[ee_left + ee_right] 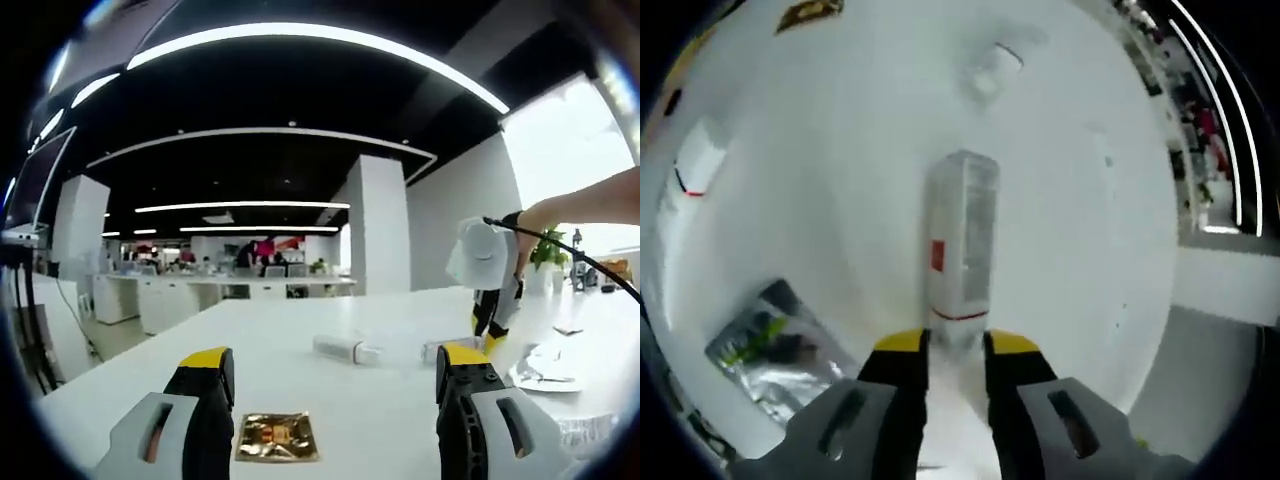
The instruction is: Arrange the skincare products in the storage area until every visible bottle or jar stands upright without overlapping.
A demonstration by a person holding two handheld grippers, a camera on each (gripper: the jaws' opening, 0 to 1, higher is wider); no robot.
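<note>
White table top [300, 330] spans the lower half of the left gripper view, with an open office of white columns and ceiling light strips behind it. Left gripper [335, 400]: jaws rise from the bottom edge, yellow-tipped, set wide apart with nothing between them, i.e. released. Right gripper [492, 318] enters the same view from the right, mid-height, below a person's forearm [590, 200] and a trailing black cable; seen here it hangs tips-down over the table. In the right gripper view the right gripper [958, 345] looks down on the table, its jaws closed in on the cap end of a white tube [962, 240] with a red band and a small red label; tube body runs from the jaw tips up toward frame centre. Contact on both sides looks likely; whether the tube is lifted or resting on the surface cannot be told. Silver foil pouch [775, 345] with dark and green print lies flat at lower left of that view. A second white tube [345, 348] lies on its side at centre of the left gripper view, just above the jaw gap. White item with a thin red line [695, 170] at left edge of the right gripper view, partly cut off. Gold sachet [277, 437] lies flat between the left jaws at the bottom of the frame.
</note>
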